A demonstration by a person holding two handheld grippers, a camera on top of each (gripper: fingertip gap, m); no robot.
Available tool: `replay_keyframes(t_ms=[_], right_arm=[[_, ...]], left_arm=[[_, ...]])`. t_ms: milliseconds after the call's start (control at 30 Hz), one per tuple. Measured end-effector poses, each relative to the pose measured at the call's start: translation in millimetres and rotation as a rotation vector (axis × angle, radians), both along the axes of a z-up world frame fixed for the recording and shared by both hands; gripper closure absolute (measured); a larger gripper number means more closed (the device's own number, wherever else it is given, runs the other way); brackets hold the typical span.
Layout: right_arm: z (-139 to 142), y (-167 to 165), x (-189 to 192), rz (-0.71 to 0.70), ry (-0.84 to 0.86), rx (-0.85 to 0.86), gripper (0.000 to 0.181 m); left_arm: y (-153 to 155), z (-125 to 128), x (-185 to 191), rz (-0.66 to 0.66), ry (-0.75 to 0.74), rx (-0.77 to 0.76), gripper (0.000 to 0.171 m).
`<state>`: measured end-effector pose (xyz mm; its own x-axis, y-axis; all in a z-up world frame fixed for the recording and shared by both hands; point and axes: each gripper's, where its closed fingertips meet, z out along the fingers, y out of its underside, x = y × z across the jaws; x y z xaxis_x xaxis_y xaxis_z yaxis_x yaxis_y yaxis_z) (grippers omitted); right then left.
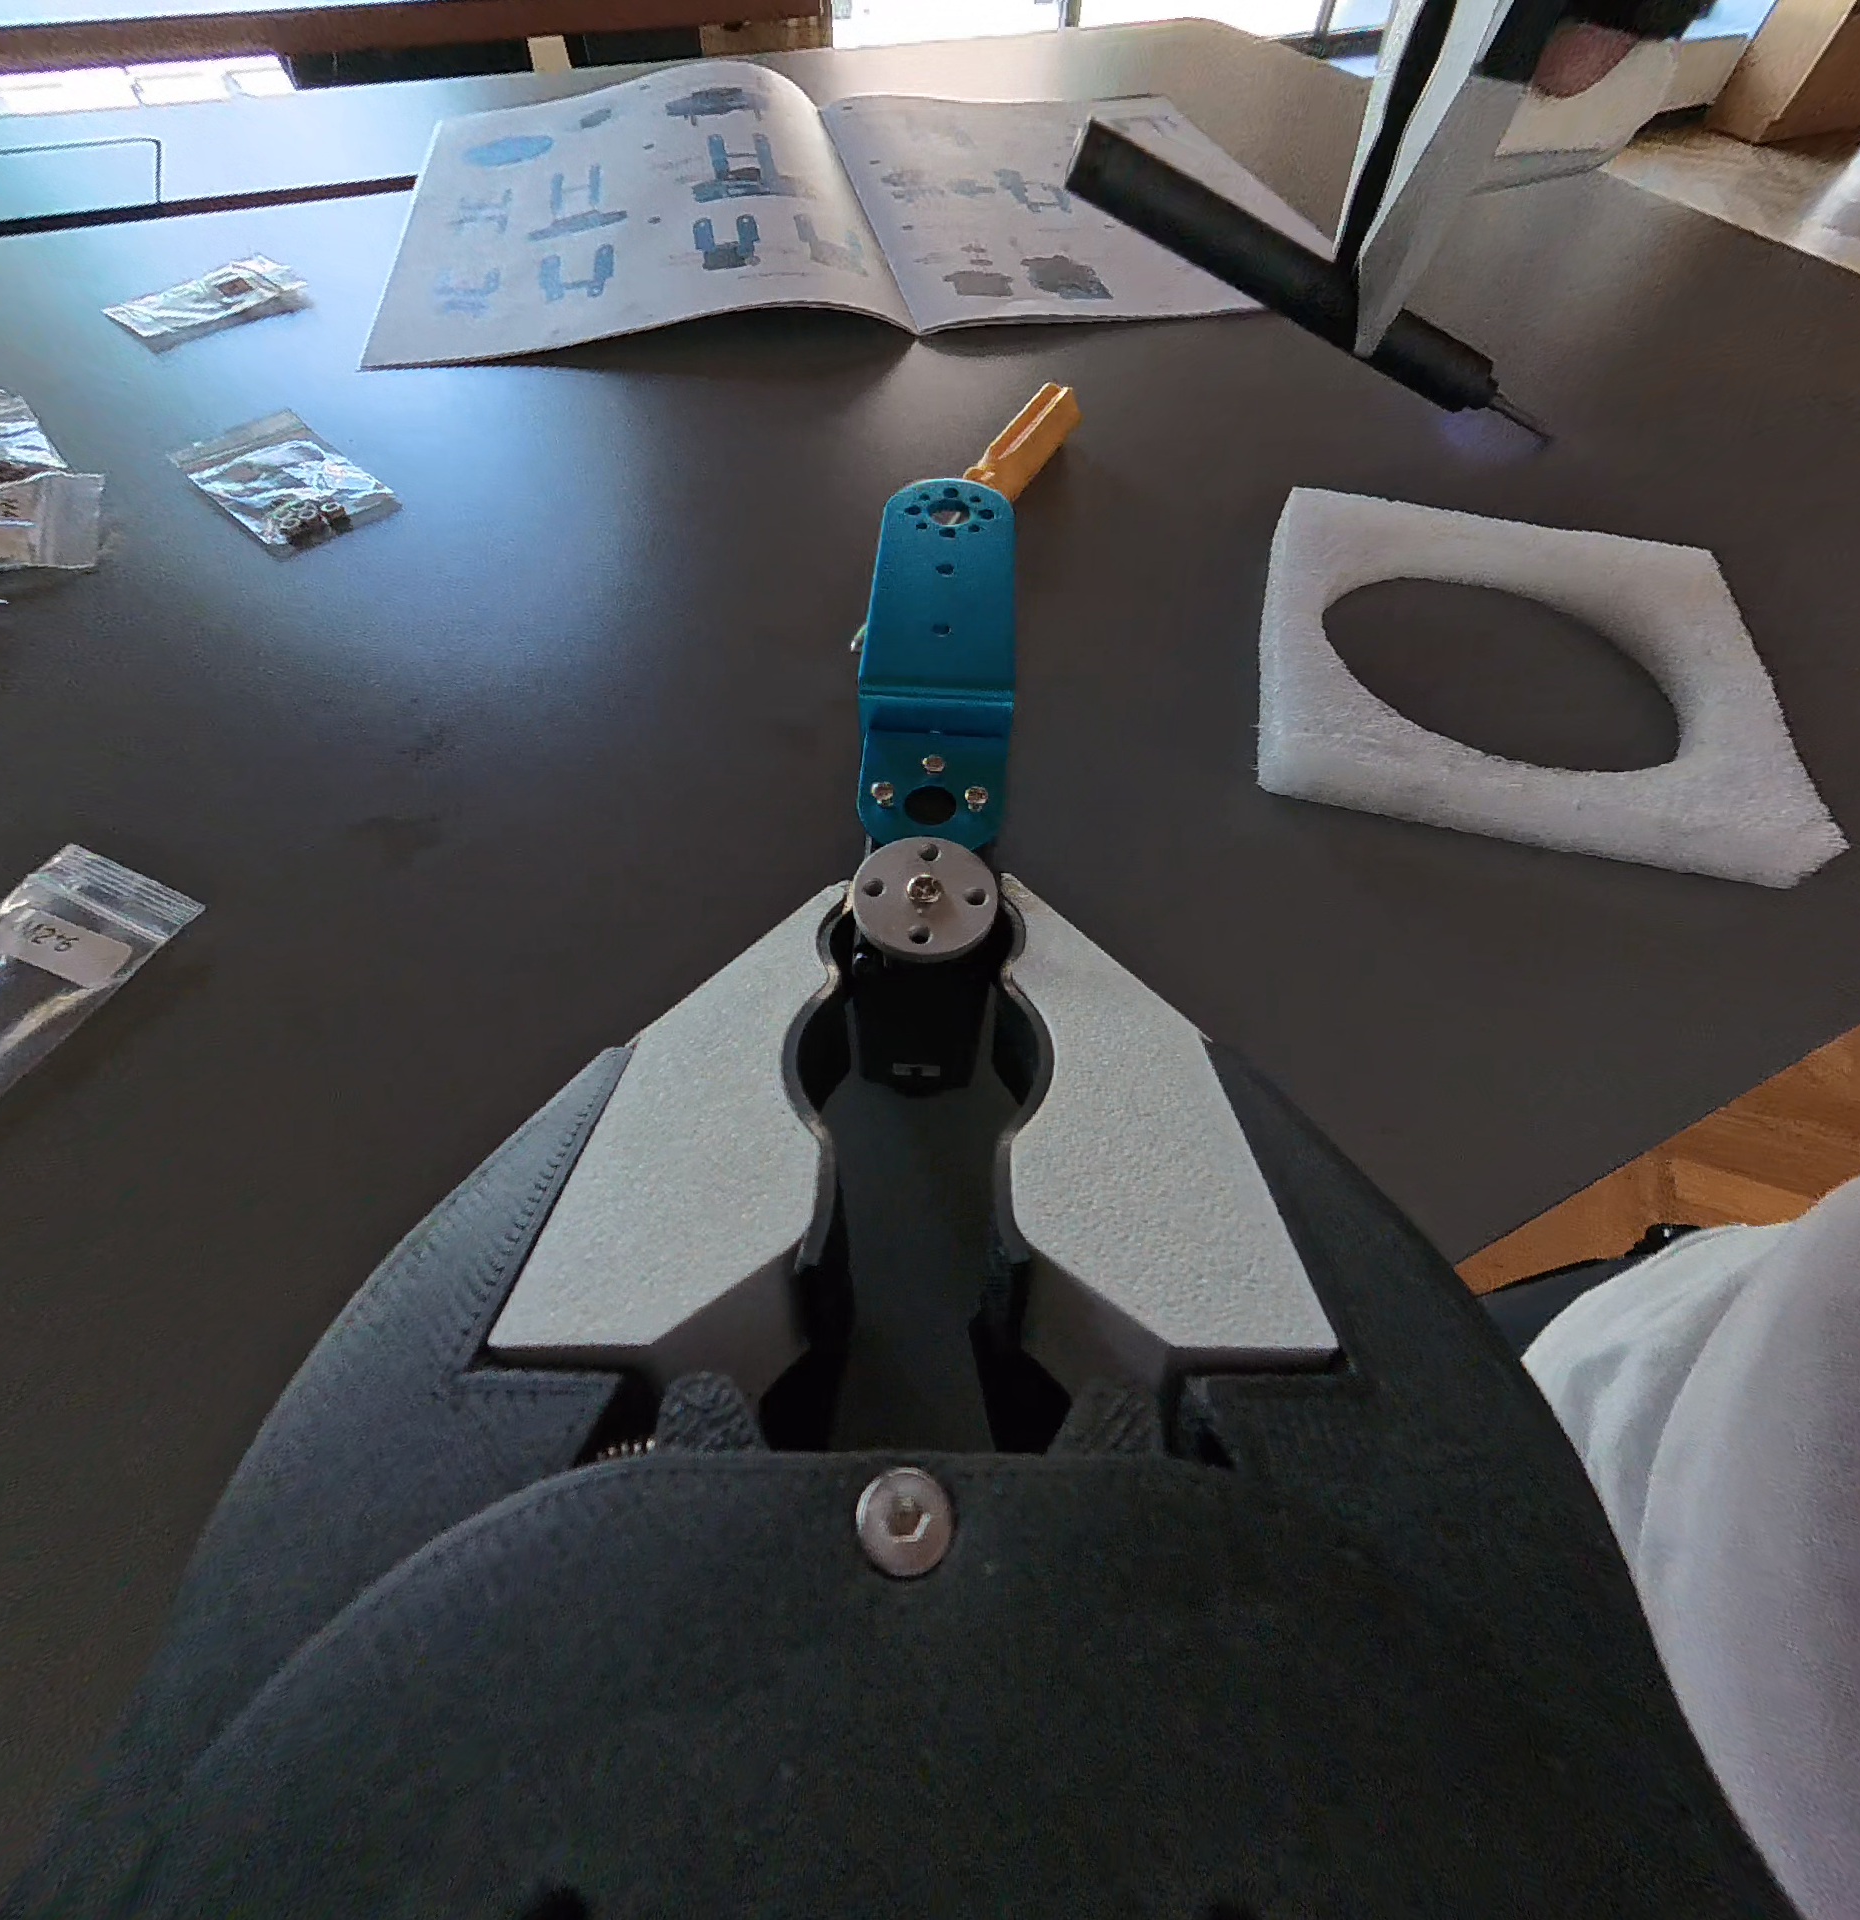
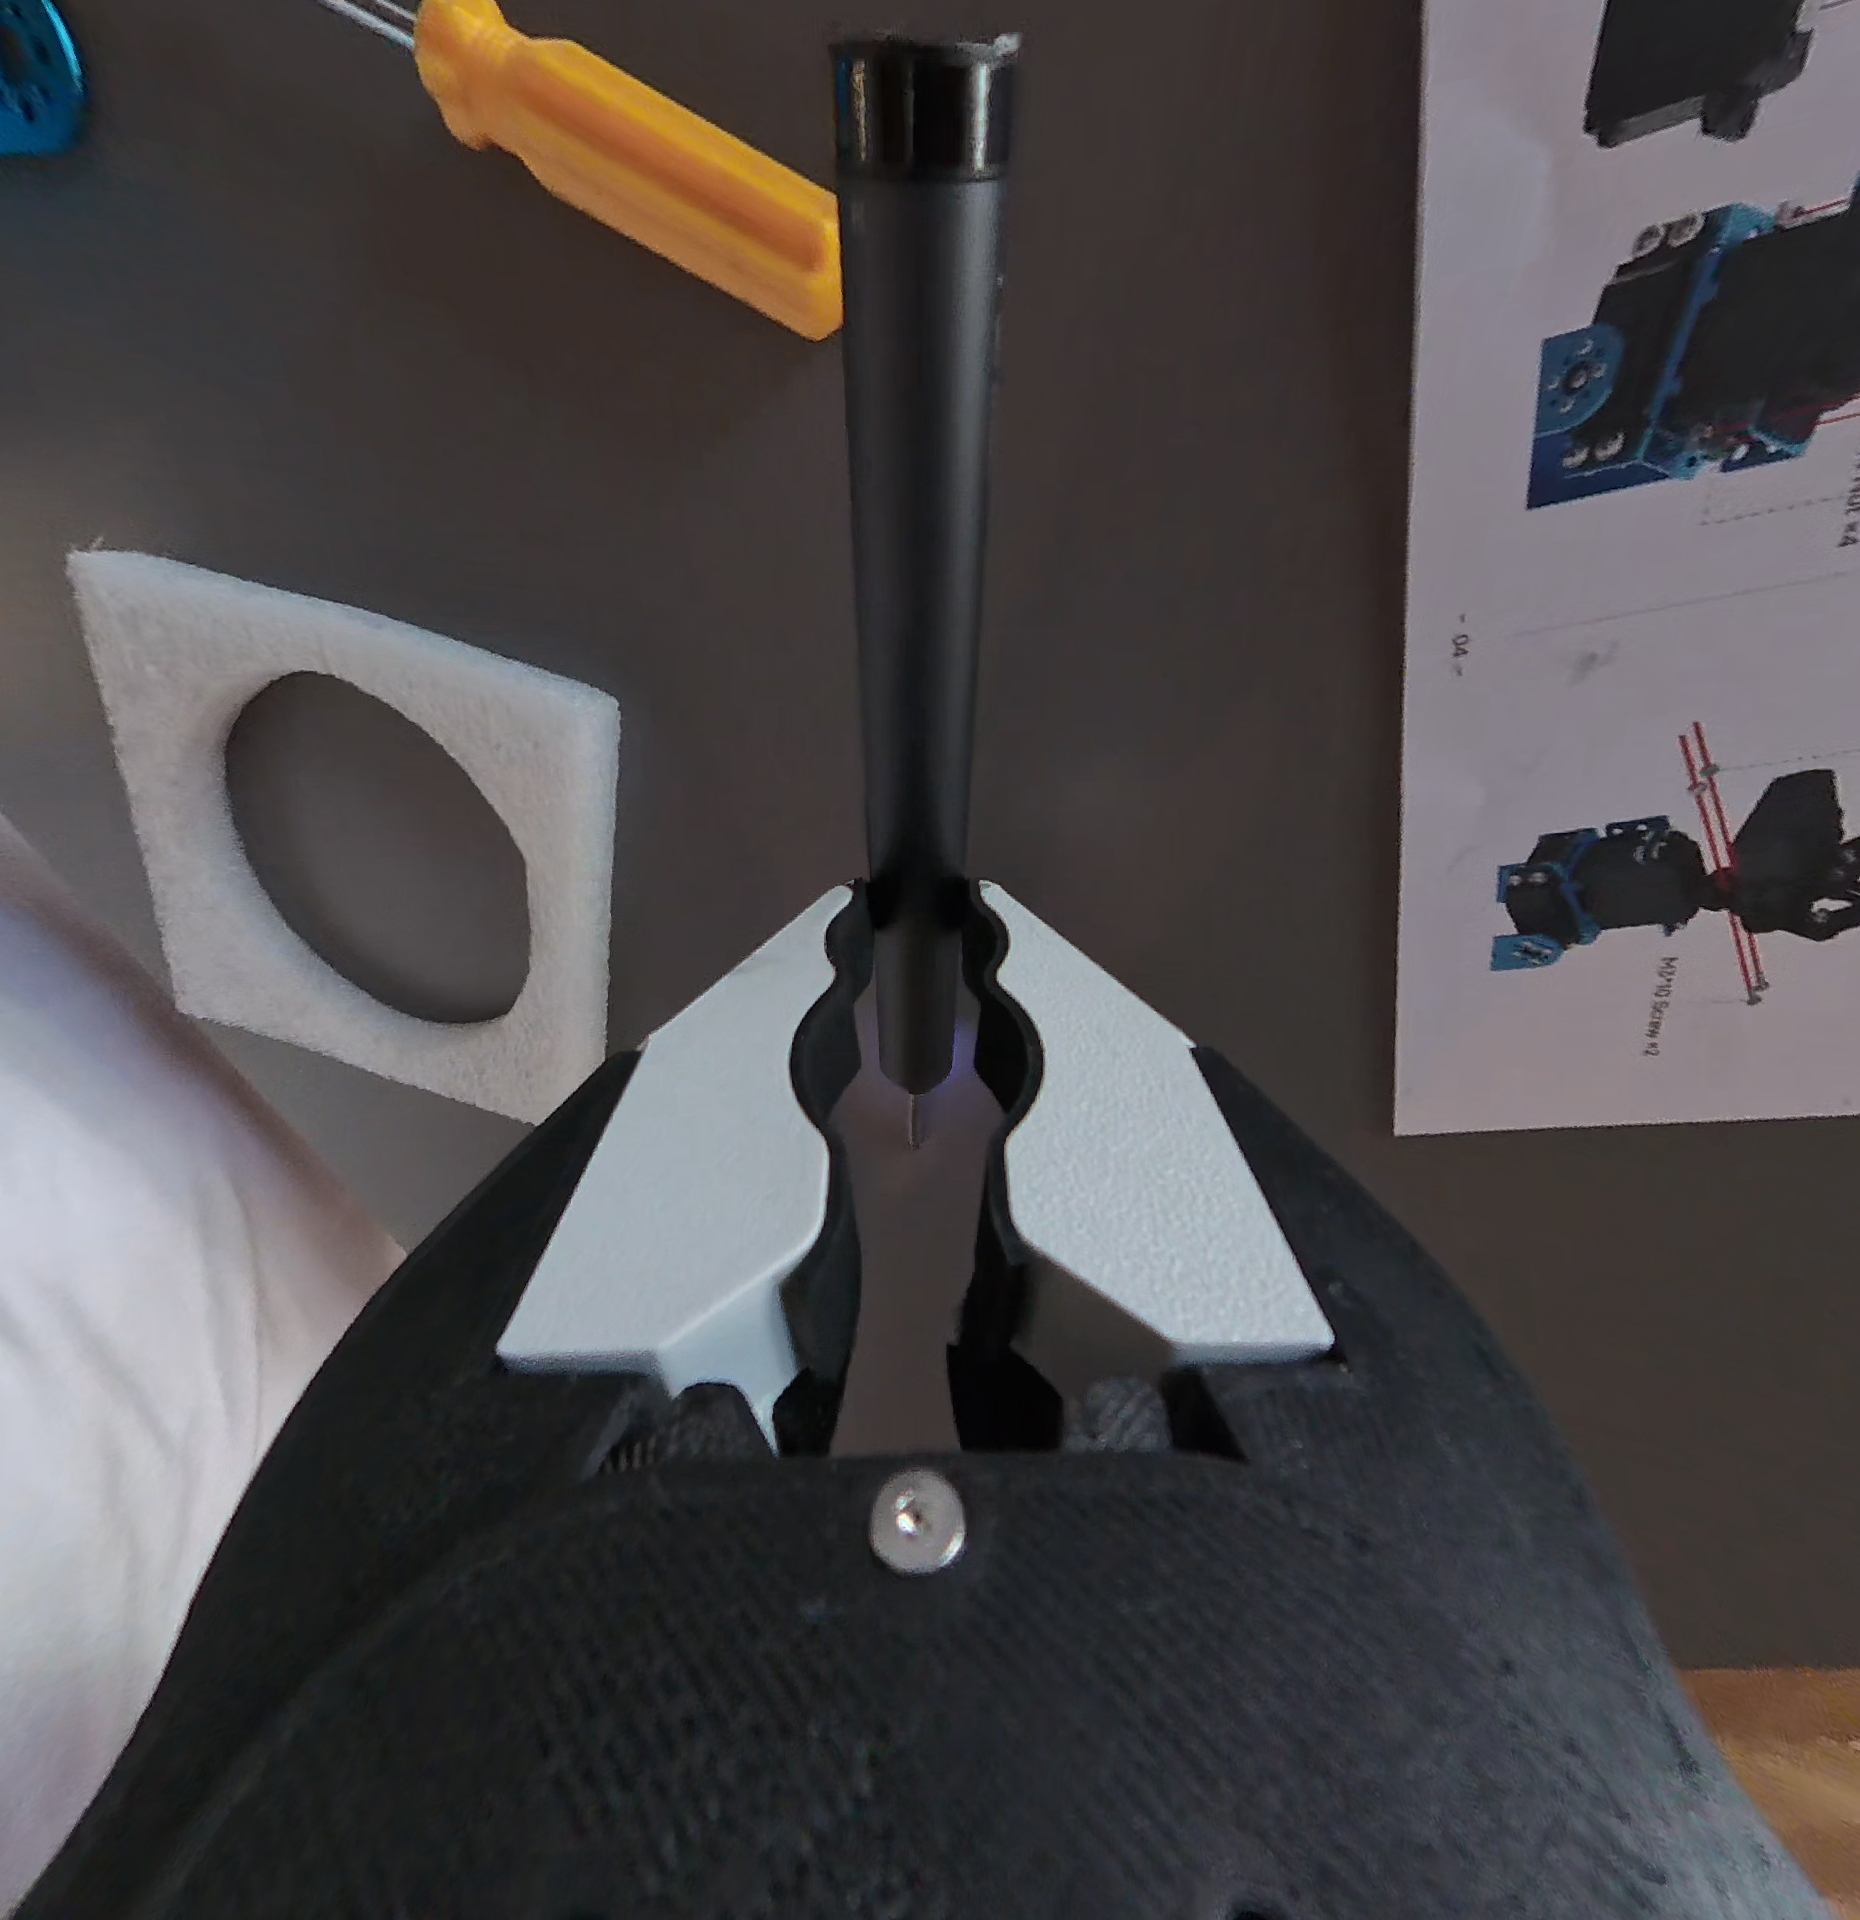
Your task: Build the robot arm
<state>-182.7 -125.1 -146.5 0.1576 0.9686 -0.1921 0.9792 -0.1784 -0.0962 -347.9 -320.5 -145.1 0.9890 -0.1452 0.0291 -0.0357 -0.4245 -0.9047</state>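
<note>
Looking across the dark grey desk (image 1: 593,727), the biggest thing on it is an open assembly booklet (image 1: 635,208) along the top of the left wrist view, with blue and black part drawings on its pages. Next down in size is a white foam square (image 1: 1425,810) with a round hole cut out, lying flat at the right middle of that frame. A white sleeve (image 1: 1736,1507) pokes in at the lower right.

Our left tongs (image 1: 924,899) sit in the centre of the frame, pinching a small black servo (image 1: 910,1023) by its sides. A round metal disc (image 1: 921,906) with a screw in its middle is on top of the servo. Just beyond the disc there's a bent blue bracket (image 1: 941,613) full of holes, with three little screws in its near flap. We can't tell if the flap actually touches the disc.

Our right tongs (image 2: 918,894) are clamped on a slim dark powered screwdriver (image 2: 910,520), gripping it low on the barrel. The thin bit (image 2: 913,1127) sticks back between the fingers, with a faint bluish glow around it. In the left wrist view that driver hangs tilted at the upper right, well apart from the servo. Its tip is close to the desk, but we can't say whether it touches.

A yellow screwdriver (image 1: 1030,436) lies behind the bracket. Several small clear bags of hardware (image 1: 282,494) are scattered down the left edge of the frame.
</note>
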Motion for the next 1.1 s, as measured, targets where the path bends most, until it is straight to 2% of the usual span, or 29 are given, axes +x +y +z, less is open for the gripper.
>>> replay_keyframes(t_ms=[233, 567, 633, 800, 900, 933, 1000, 1100], right_arm=[[-16, 7, 2, 0.057, -0.141, 0.034, 0.165], [-21, 7, 8, 0.097, -0.143, 0.077, 0.164], [-20, 4, 8, 0.131, -0.155, 0.067, 0.159], [-16, 5, -28, 0.153, -0.092, 0.055, 0.15], [-21, 8, -31, 0.2, -0.162, 0.119, 0.154], [-22, 12, -33, 0.218, -0.166, 0.156, 0.163], [-22, 11, -32, 0.233, -0.175, 0.164, 0.163], [-22, 11, -31, 0.216, -0.159, 0.144, 0.163]], left_arm=[[2, 0, 0, -0.003, -0.008, -0.003, 0.15], [7, 0, -4, 0.007, -0.035, -0.016, 0.15], [7, 0, -5, 0.018, -0.043, -0.02, 0.15], [8, -1, -3, 0.019, -0.039, -0.03, 0.148], [8, 1, -1, 0.02, -0.072, -0.023, 0.14], [8, 1, -1, 0.022, -0.081, -0.019, 0.138], [8, 3, -1, 0.022, -0.091, -0.003, 0.134], [6, 4, -5, 0.052, -0.093, 0.014, 0.137]])
